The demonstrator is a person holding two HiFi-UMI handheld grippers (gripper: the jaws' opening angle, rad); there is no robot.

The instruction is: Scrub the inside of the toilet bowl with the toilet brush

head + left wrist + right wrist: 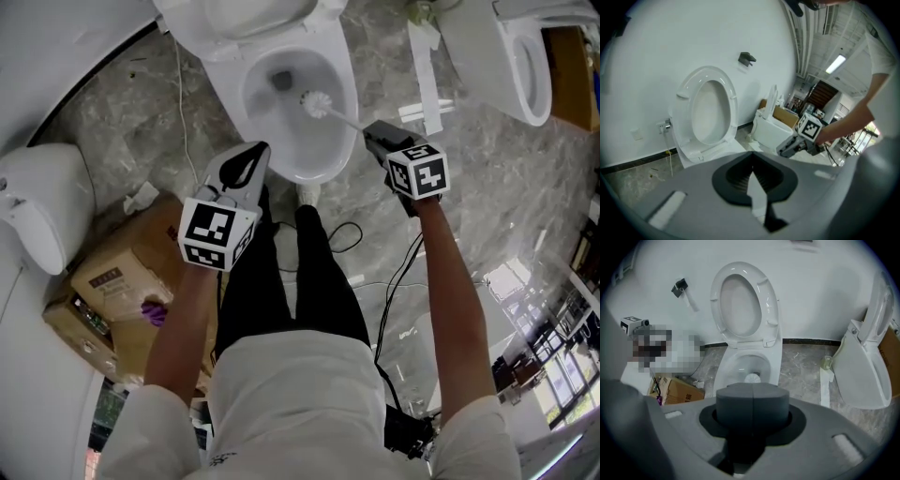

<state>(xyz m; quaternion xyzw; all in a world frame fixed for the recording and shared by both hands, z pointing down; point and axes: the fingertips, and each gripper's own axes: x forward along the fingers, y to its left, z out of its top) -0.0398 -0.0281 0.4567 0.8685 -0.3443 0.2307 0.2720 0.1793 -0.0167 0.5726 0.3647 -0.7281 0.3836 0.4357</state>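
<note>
While the right gripper (372,133) clamps the brush (316,103), its handle slants forward-left into the bowl (309,174); the left gripper (253,152), nearly closed, holds nothing.

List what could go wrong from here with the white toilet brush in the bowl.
The right gripper holds the white plastic toilet brush far back on its thin handle; hard scrubbing might twist it in the jaws.
Its bristle head lies on the white ceramic toilet bowl's side wall near the rim; a fast stroke could flick water onto the grey marble floor.
Black cables trail by the person's feet: possible trip hazard.
</note>
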